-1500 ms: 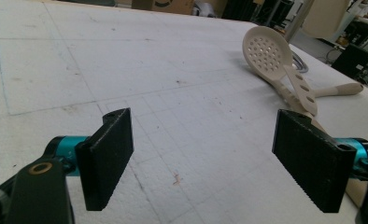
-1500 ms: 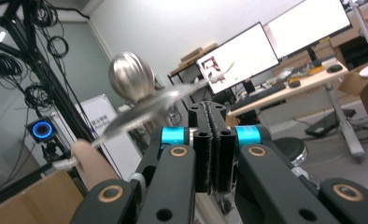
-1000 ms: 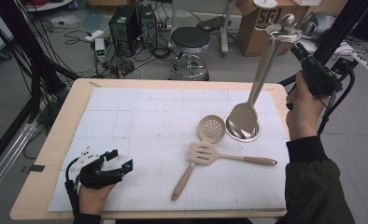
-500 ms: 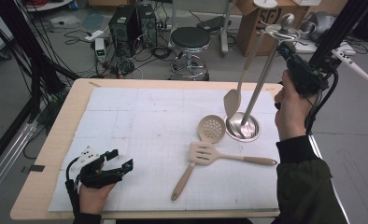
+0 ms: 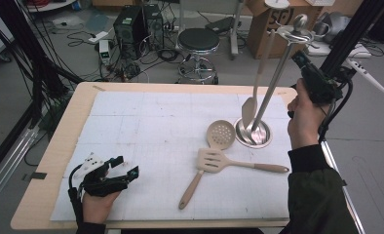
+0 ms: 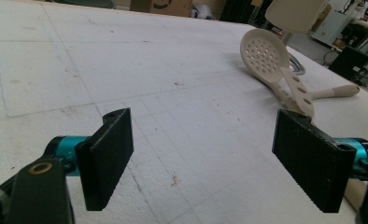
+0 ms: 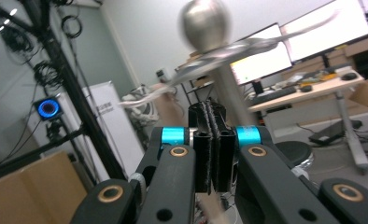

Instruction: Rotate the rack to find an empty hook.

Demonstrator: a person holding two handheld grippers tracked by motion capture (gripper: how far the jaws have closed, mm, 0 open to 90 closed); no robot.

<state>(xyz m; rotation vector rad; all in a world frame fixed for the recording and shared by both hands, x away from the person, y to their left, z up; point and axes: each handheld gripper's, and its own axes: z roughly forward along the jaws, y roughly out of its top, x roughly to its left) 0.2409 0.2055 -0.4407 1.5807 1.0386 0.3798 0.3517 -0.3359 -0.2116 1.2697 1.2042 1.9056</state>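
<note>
A metal utensil stand (image 5: 252, 132) rises from its round base at the table's right to a ball top (image 5: 299, 22). A beige spatula (image 5: 249, 111) hangs from the ring near the top, left of the pole. My right gripper (image 5: 297, 55) is raised beside the pole just under that ring, shut. In the right gripper view (image 7: 213, 140) its pads press together with nothing visible between them, below the ball (image 7: 205, 18). I cannot tell whether it touches the stand. My left gripper (image 5: 126, 165) rests open at the table's front left (image 6: 203, 158).
A perforated spoon (image 5: 220, 134) and a slotted turner (image 5: 211, 160) lie crossed on the white mat (image 5: 146, 126), also ahead of the left gripper as spoon (image 6: 265, 53) and turner (image 6: 299, 91). A stool (image 5: 198, 41), computer cases and cables stand beyond the far edge.
The hanging spatula has swung from in front of the pole to its left. My right hand and gripper shifted slightly left. The left hand has not moved.
</note>
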